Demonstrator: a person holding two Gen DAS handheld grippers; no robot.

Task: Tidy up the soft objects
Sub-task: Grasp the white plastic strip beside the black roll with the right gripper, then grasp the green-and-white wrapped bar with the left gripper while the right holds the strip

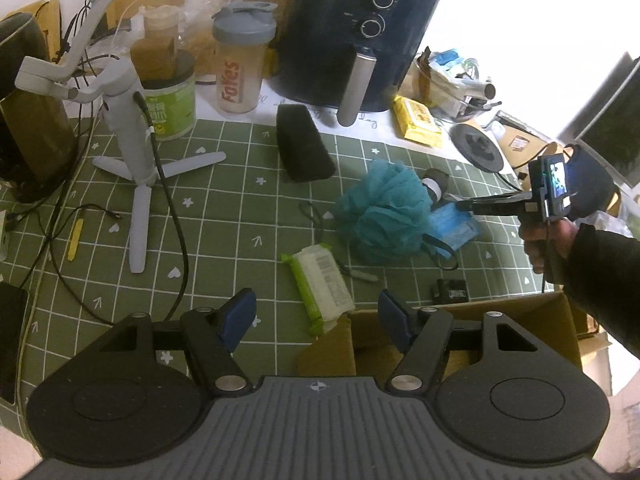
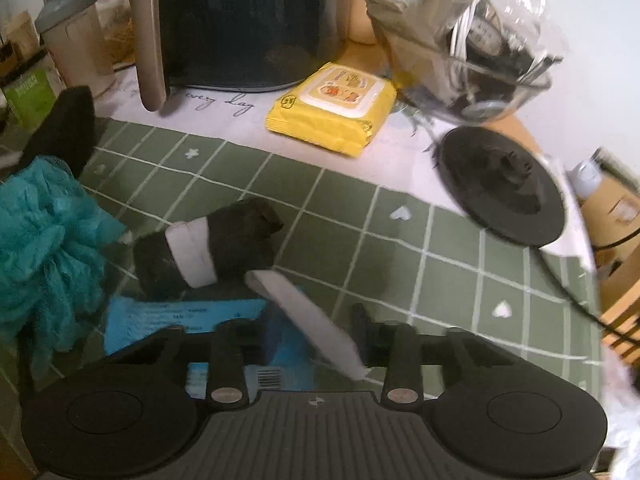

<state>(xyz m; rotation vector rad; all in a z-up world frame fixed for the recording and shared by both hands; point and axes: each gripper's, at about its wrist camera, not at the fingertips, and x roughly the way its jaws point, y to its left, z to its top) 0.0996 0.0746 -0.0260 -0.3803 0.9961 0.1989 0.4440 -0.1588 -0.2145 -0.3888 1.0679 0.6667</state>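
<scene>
Remaining work: nearly all, I judge; the soft things lie on the green checked mat [image 1: 224, 208], none seen inside the cardboard box [image 1: 520, 307].
Mesh pouf [image 1: 380, 212]: teal, ruffled, airy ball.
Black cloth roll [image 2: 208, 248]: fuzzy, with a white paper band.
White strip [image 2: 304, 312]: flat and stiff, from the roll into the right gripper [image 2: 316, 332].
Right gripper: jaws narrow around the strip; pressing or not, I cannot tell, blurred.
Left gripper [image 1: 316, 316]: jaws apart, empty, above the box edge.
Tissue pack [image 1: 322, 286]: green and white, crinkly film, beside the box.
</scene>
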